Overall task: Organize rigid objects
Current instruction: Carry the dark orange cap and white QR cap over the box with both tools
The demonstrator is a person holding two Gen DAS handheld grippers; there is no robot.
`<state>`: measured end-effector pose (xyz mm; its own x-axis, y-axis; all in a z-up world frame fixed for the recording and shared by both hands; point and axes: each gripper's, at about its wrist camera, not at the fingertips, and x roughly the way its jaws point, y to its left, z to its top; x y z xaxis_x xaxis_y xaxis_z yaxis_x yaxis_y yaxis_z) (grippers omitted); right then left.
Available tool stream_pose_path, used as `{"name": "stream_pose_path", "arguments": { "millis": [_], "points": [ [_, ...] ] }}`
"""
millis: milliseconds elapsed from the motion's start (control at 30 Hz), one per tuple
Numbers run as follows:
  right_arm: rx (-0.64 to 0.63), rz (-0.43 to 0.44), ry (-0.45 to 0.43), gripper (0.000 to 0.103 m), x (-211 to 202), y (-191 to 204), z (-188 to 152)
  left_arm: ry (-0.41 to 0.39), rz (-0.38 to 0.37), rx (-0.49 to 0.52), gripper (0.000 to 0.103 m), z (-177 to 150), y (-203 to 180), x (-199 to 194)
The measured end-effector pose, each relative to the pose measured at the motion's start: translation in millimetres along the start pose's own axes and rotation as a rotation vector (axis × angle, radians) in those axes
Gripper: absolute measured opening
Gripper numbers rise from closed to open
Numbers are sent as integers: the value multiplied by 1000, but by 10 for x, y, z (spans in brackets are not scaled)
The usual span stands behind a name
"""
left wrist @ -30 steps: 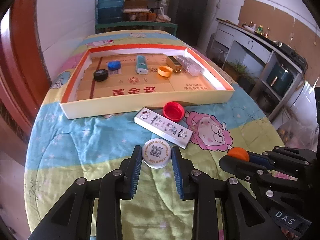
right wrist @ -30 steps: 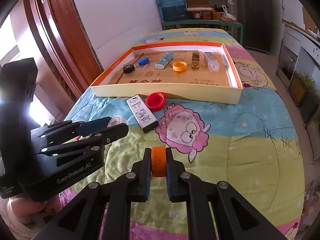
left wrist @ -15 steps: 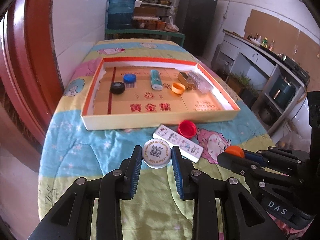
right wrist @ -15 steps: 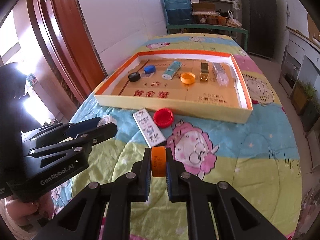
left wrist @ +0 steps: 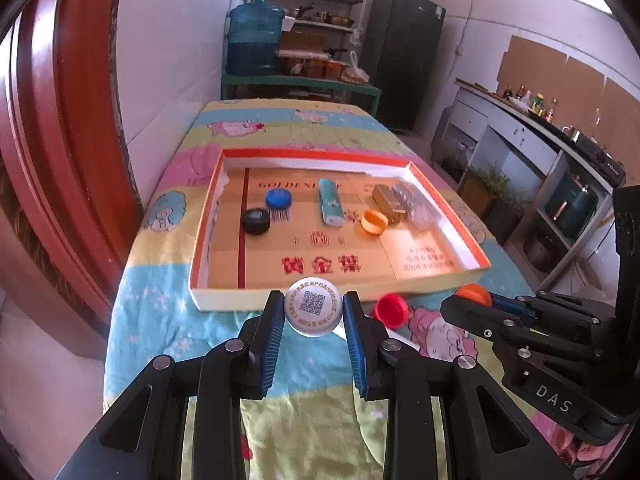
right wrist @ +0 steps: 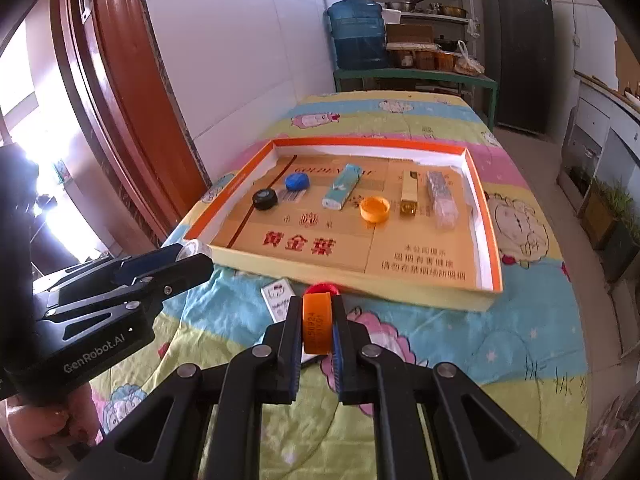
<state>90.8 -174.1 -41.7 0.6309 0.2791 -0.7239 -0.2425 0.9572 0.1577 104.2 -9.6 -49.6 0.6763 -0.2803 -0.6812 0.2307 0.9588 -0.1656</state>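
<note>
My left gripper (left wrist: 313, 322) is shut on a white round lid with a QR code (left wrist: 313, 310) and holds it in the air just before the near wall of the cardboard tray (left wrist: 224, 298). My right gripper (right wrist: 317, 330) is shut on an orange cap (right wrist: 317, 322) held on edge; it also shows in the left wrist view (left wrist: 474, 295). The tray (right wrist: 400, 292) holds a black cap (left wrist: 256, 221), a blue cap (left wrist: 278, 199), a teal box (left wrist: 330, 202), an orange cap (left wrist: 374, 222), a gold box (left wrist: 388, 202) and a clear box (left wrist: 412, 204).
A red cap (left wrist: 391, 310) and a white flat box (right wrist: 278, 296) lie on the cartoon blanket before the tray. A wooden door frame (left wrist: 60, 140) stands at the left. Cabinets (left wrist: 540, 160) stand at the right, shelves and a water bottle (left wrist: 256, 36) behind.
Both grippers have risen and moved forward toward the tray with their caps held. The red cap and white box now lie below and just ahead of the fingers.
</note>
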Motion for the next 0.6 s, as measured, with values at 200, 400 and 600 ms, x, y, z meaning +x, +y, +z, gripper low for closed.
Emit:
{"name": "stream_pose_path", "arguments": {
  "millis": [200,400,600],
  "points": [
    [-5,-4,-17,13,15,-27,120,-15,7,1,31,127,16,21],
    [-1,-8,-27,13,61,-72,227,-23,18,-2,31,241,47,72],
    [4,-13,-33,13,106,-140,318,-28,26,-5,31,347,77,131]
  ]
}}
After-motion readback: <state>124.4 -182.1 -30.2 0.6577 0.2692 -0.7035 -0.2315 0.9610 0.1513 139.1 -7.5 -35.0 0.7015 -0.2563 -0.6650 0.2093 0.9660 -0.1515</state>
